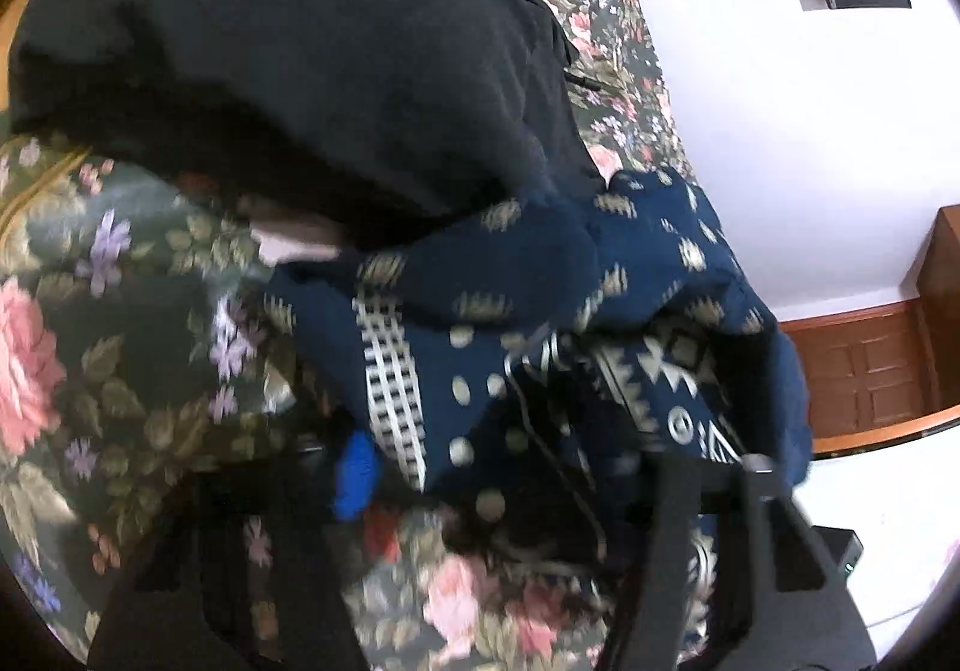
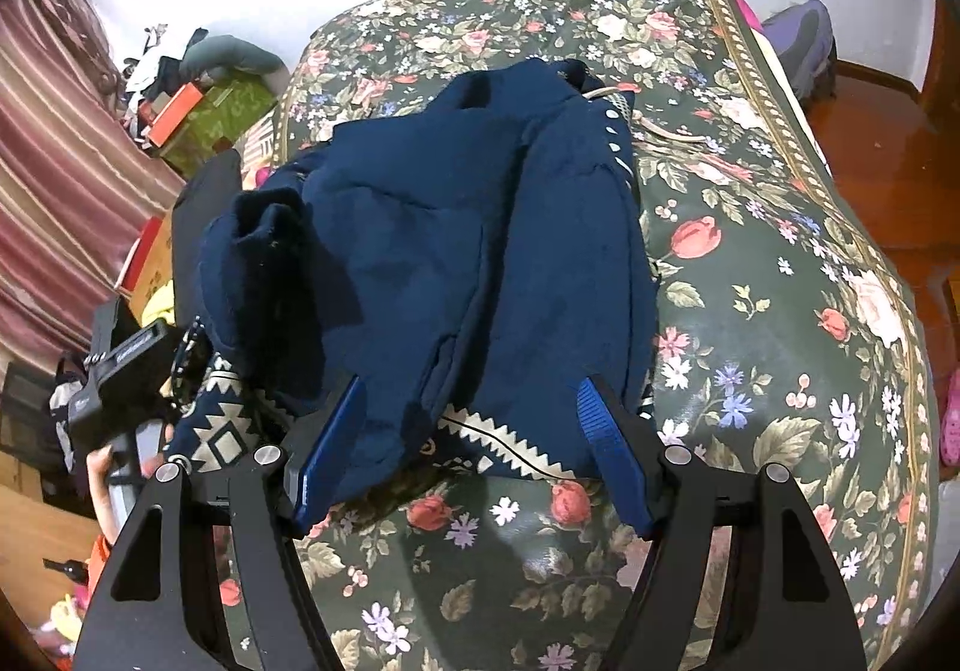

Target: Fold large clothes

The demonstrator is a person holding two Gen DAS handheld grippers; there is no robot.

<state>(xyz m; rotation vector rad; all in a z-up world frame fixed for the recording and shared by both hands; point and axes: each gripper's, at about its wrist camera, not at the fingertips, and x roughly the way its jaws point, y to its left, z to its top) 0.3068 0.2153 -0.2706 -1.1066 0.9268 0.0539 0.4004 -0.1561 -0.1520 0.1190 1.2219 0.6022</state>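
Floral bedspread [image 2: 780,275] fills most of both views, dark green with pink roses. On it, at the centre of the right wrist frame, we see the navy patterned garment [image 2: 432,251] heaped, its cream zigzag hem towards the lower edge. A black garment [image 1: 288,41] covers the upper left of the left wrist frame. We can read no writing; the label on the left gripper's body is too blurred. Our right gripper [image 2: 474,461] has its jaws spread wide, the blue pads [image 2: 606,431] flanking the hem with the cloth between them, not pinched. Our left gripper [image 1: 510,491] is blurred and half buried in navy cloth; we cannot tell its jaws' state.
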